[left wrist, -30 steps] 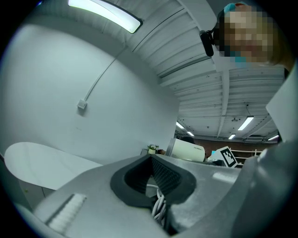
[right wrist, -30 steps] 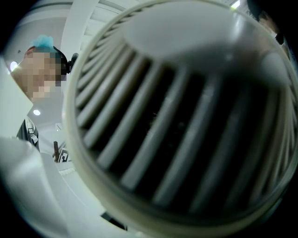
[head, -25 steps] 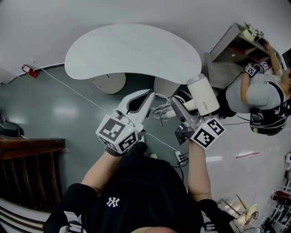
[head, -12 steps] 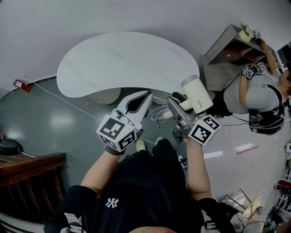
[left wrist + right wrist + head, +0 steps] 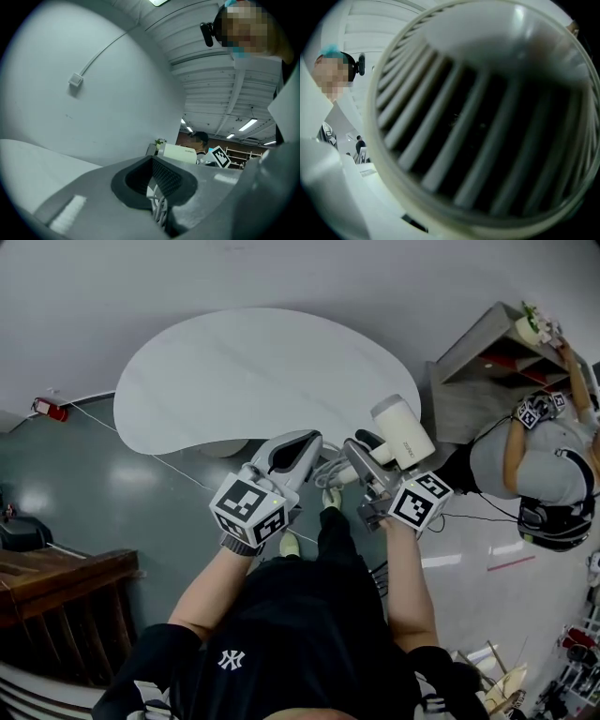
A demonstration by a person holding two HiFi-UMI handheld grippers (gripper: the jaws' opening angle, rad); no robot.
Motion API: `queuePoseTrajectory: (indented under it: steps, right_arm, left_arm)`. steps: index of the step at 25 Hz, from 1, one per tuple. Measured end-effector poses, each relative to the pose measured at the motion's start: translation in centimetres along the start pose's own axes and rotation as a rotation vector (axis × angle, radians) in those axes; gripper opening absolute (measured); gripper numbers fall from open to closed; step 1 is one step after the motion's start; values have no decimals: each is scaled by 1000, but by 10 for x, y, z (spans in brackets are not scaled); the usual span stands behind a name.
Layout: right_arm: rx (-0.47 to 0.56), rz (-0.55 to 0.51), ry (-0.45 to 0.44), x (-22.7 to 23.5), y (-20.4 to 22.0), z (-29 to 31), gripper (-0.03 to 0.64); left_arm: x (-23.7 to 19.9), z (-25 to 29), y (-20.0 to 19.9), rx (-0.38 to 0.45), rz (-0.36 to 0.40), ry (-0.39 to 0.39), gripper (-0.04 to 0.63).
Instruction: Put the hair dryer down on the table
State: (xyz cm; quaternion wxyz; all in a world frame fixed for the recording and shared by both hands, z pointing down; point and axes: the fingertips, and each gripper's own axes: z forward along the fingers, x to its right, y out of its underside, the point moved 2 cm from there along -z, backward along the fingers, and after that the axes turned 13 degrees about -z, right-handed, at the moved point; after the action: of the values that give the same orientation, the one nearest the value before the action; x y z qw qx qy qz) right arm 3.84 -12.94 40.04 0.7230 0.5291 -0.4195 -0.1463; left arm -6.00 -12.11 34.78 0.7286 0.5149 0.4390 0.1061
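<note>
You clamped right gripper [image 5: 366, 457] on white hair dryer [image 5: 403, 432], its grille [image 5: 487, 122] facing camera, by white table's [image 5: 253, 371] near right edge. Left gripper [image 5: 305, 442] pinched bundled cord [image 5: 328, 470], jaws nearly together.

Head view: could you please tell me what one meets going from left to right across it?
Red object by the wall → left gripper → coiled cord → hair dryer → another person.
</note>
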Motion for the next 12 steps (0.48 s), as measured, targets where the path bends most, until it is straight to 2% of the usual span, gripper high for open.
queuePoseTrajectory:
  steps: [12]
  right_arm:
    - [-206, 134, -101, 125, 36, 53, 206]
  left_arm:
    - [-60, 94, 22, -55, -29, -126, 2]
